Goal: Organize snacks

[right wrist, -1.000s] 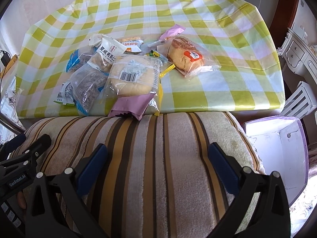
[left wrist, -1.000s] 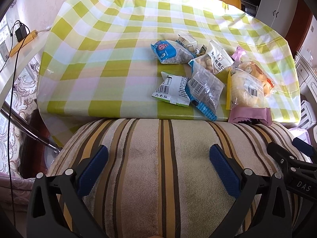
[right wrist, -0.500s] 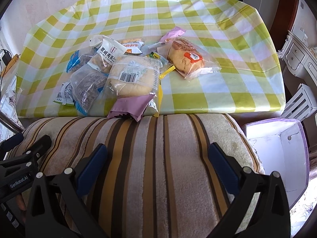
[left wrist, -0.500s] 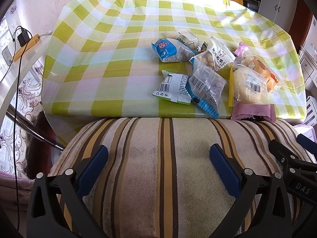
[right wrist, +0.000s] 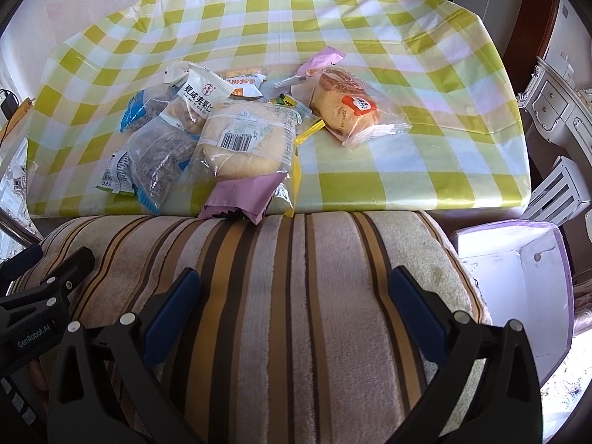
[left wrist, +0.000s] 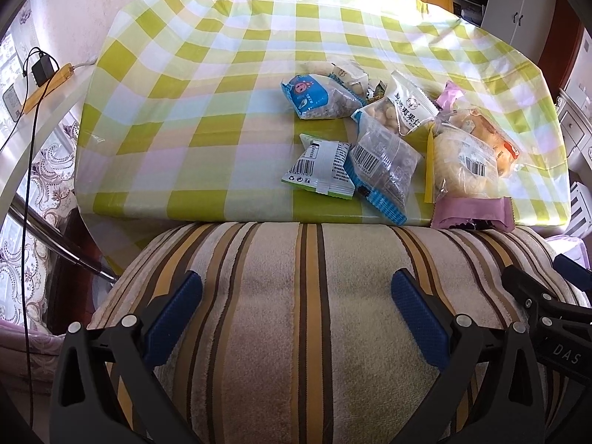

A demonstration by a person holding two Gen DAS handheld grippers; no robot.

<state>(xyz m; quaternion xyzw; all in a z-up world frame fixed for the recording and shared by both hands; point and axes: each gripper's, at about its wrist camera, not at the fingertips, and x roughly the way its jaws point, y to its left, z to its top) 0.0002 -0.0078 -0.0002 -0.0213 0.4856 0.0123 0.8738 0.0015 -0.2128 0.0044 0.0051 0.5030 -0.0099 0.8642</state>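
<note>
Purple wrapper [right wrist: 242,198] lies at the surface [right wrist: 370,181] edge, ahead-left of your right gripper [right wrist: 294,301]; both grippers gape wide, empty, left gripper [left wrist: 296,303] farther.

Both wrist fisheyes low over the striped cushion [left wrist: 303,318], facing 12 o'clock across the checked table [left wrist: 207,85]. Left view set further left: snack pile [left wrist: 388,137] at 1 o'clock, window side at 9. Right view set further right: pile [right wrist: 229,125] at 11 o'clock, white box [right wrist: 518,288] at 3. Shared: cushion, tabletop, pile, each other's gripper at frame edge.
</note>
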